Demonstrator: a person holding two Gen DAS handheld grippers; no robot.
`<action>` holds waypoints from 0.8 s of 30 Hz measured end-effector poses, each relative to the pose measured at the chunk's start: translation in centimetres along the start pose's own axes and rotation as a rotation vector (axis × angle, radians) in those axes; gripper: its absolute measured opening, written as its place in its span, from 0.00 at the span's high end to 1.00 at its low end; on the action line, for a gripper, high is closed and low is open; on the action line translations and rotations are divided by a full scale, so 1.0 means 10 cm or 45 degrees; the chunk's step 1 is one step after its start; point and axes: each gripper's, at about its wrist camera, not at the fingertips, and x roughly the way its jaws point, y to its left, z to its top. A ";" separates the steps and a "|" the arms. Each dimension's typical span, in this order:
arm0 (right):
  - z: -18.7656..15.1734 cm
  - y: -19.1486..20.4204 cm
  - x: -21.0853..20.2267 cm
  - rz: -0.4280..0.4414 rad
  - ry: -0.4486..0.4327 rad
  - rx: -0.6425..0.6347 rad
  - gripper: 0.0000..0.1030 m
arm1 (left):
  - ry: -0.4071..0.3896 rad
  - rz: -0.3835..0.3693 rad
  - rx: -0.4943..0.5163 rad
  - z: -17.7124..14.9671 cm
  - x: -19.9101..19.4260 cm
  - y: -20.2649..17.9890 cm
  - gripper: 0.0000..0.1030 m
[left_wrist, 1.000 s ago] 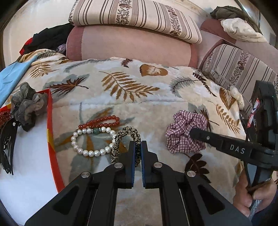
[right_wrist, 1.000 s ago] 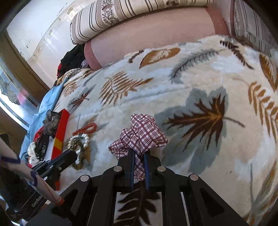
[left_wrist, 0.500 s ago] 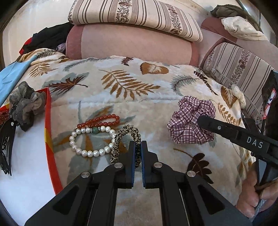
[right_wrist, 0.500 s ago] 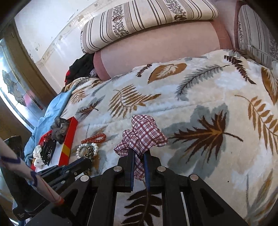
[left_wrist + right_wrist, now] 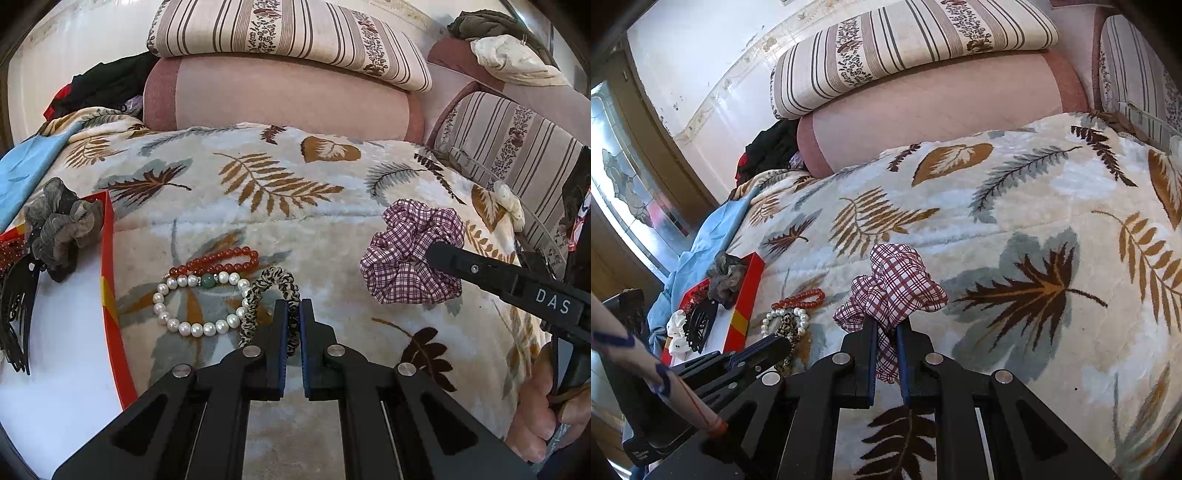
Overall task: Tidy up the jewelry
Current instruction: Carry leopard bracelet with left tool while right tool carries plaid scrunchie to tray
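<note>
My left gripper (image 5: 293, 308) is shut on a leopard-print hair tie (image 5: 269, 280) that lies on the leaf-pattern blanket. Beside it lie a pearl bracelet (image 5: 199, 325) and a red bead bracelet (image 5: 218, 262). My right gripper (image 5: 886, 325) is shut on a maroon plaid scrunchie (image 5: 894, 284) and holds it lifted above the blanket; it also shows in the left wrist view (image 5: 410, 251). A red-rimmed white box (image 5: 107, 280) at the left holds a grey scrunchie (image 5: 59, 225), a black claw clip (image 5: 16, 306) and red beads.
Striped cushions (image 5: 288, 33) and a pink bolster (image 5: 280, 99) lie behind the blanket. A blue cloth (image 5: 26, 166) and dark clothes (image 5: 103, 85) are at the far left. A small cream item (image 5: 511, 201) lies at the blanket's right edge.
My right gripper has lifted the plaid scrunchie up off the blanket. My left gripper stays shut on the leopard hair tie in the same place.
</note>
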 end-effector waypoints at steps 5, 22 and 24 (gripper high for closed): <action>0.00 0.04 -0.02 0.011 -0.007 -0.020 0.90 | -0.007 0.009 0.007 0.00 -0.01 0.00 0.94; -0.07 0.34 -0.17 -0.024 -0.060 -0.091 0.90 | -0.108 0.043 0.032 0.08 -0.30 0.00 0.94; -0.10 0.41 -0.22 -0.027 -0.065 -0.101 0.90 | -0.127 0.044 0.031 0.09 -0.35 0.01 0.94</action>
